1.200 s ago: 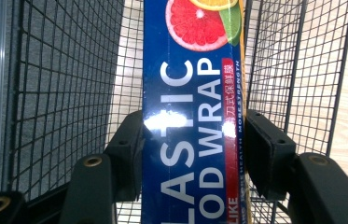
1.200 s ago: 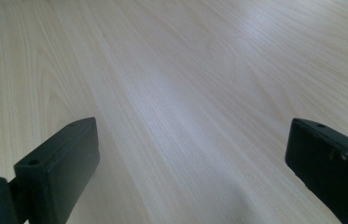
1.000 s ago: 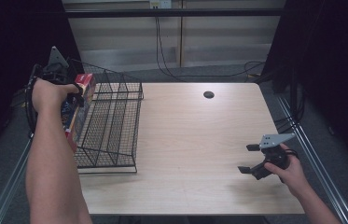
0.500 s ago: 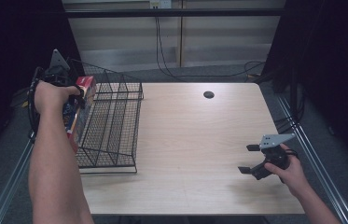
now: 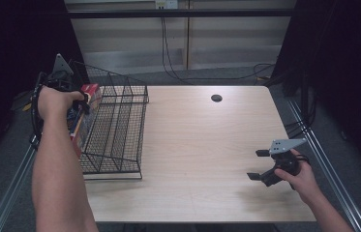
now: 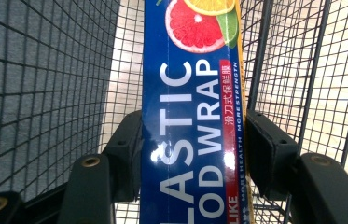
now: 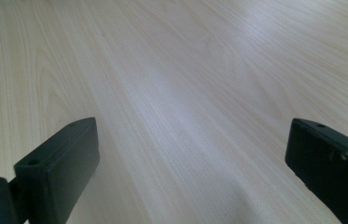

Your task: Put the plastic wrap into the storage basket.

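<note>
A long blue plastic wrap box (image 6: 190, 84) with citrus pictures and white lettering sits between the jaws of my left gripper (image 6: 195, 135), whose pads press on both of its long sides. In the high view that left gripper (image 5: 83, 100) holds the box (image 5: 75, 118) tilted at the left side of a black wire basket (image 5: 120, 130); basket mesh (image 6: 45, 93) surrounds the box. My right gripper (image 5: 256, 164) rests low over the table near the front right, jaws wide apart. Between the jaws of that right gripper (image 7: 192, 144) lies only bare wood.
The light wooden table (image 5: 207, 135) has a round dark cable hole (image 5: 216, 98) at the back. The basket stands along the table's left edge. Dark curtains flank both sides, and cables hang behind the table.
The left hand with the box has shifted only slightly at the basket's left side. The right hand has stayed where it was.
</note>
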Motion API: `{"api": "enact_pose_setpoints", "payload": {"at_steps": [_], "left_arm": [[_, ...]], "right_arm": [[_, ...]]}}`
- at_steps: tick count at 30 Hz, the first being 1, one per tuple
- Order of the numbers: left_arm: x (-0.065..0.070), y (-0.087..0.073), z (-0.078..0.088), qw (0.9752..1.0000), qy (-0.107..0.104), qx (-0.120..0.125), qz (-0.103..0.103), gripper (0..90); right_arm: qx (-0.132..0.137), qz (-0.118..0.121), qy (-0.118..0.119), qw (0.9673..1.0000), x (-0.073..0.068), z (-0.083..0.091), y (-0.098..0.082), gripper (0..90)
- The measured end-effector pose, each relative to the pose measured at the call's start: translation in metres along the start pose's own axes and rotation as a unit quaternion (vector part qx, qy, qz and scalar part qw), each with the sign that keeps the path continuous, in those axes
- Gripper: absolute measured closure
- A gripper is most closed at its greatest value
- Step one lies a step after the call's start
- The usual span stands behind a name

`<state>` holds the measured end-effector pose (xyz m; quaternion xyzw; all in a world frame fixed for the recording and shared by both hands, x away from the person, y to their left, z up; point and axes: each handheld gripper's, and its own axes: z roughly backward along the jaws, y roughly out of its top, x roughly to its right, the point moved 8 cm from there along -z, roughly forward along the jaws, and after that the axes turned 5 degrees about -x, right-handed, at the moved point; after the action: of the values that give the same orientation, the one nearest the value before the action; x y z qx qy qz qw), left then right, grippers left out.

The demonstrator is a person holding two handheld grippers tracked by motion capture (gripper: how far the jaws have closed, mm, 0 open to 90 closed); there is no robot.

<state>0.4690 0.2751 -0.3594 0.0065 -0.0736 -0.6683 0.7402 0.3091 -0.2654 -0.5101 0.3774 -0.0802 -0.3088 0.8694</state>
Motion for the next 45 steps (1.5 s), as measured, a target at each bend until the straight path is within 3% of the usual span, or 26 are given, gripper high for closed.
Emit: {"api": "enact_pose_setpoints", "payload": {"at_steps": [4, 7, 13, 19, 20, 21, 25, 27, 35, 37, 39, 41, 45], "left_arm": [[-0.002, 0.001, -0.004, 1.0000, 0.006, 0.001, -0.003, 44.3], [-0.003, 0.001, -0.006, 1.0000, -0.001, -0.004, 0.002, 44.3], [-0.004, 0.002, -0.010, 0.9998, -0.002, 0.002, 0.020, 44.2], [-0.007, 0.001, -0.012, 0.9999, -0.001, -0.007, 0.014, 43.8], [-0.006, 0.001, -0.013, 0.9998, -0.005, -0.008, 0.020, 43.8], [-0.008, 0.000, -0.013, 0.9998, -0.002, -0.014, 0.011, 43.7], [-0.006, 0.003, -0.017, 0.9995, -0.004, 0.004, 0.031, 43.4], [-0.008, 0.002, -0.017, 0.9998, -0.003, -0.008, 0.019, 43.2], [-0.005, 0.002, -0.020, 0.9997, -0.009, -0.010, 0.023, 42.1], [-0.006, 0.002, -0.019, 0.9998, -0.006, -0.006, 0.020, 41.9], [-0.005, 0.009, -0.012, 0.9990, -0.014, 0.032, 0.027, 41.6], [-0.004, 0.009, -0.004, 0.9993, -0.009, 0.032, 0.015, 41.2], [0.005, 0.009, 0.003, 0.9988, -0.020, 0.045, 0.007, 36.5]], "right_arm": [[-0.002, -0.002, 0.005, 1.0000, -0.001, -0.001, -0.001, 2.8], [0.000, -0.002, 0.001, 1.0000, 0.000, 0.000, -0.001, 2.8], [-0.001, -0.001, 0.000, 1.0000, 0.000, 0.000, -0.001, 2.8], [-0.001, 0.000, 0.000, 1.0000, 0.000, 0.000, 0.000, 2.8], [-0.001, -0.001, 0.000, 1.0000, 0.000, 0.000, 0.000, 2.8], [-0.001, -0.001, 0.000, 1.0000, 0.000, 0.000, 0.000, 2.8], [0.000, 0.000, 0.001, 1.0000, 0.000, 0.000, 0.000, 2.8], [0.000, -0.001, 0.002, 1.0000, 0.000, 0.000, 0.000, 2.8], [0.001, 0.001, 0.005, 1.0000, -0.001, -0.001, 0.000, 2.8], [-0.002, -0.001, 0.007, 1.0000, -0.001, -0.001, 0.000, 2.8], [-0.004, 0.000, 0.007, 1.0000, -0.002, -0.002, -0.001, 2.8], [-0.003, 0.002, 0.008, 1.0000, -0.002, -0.002, -0.001, 2.8], [-0.003, 0.000, 0.006, 1.0000, -0.001, -0.002, 0.000, 2.8]]}}
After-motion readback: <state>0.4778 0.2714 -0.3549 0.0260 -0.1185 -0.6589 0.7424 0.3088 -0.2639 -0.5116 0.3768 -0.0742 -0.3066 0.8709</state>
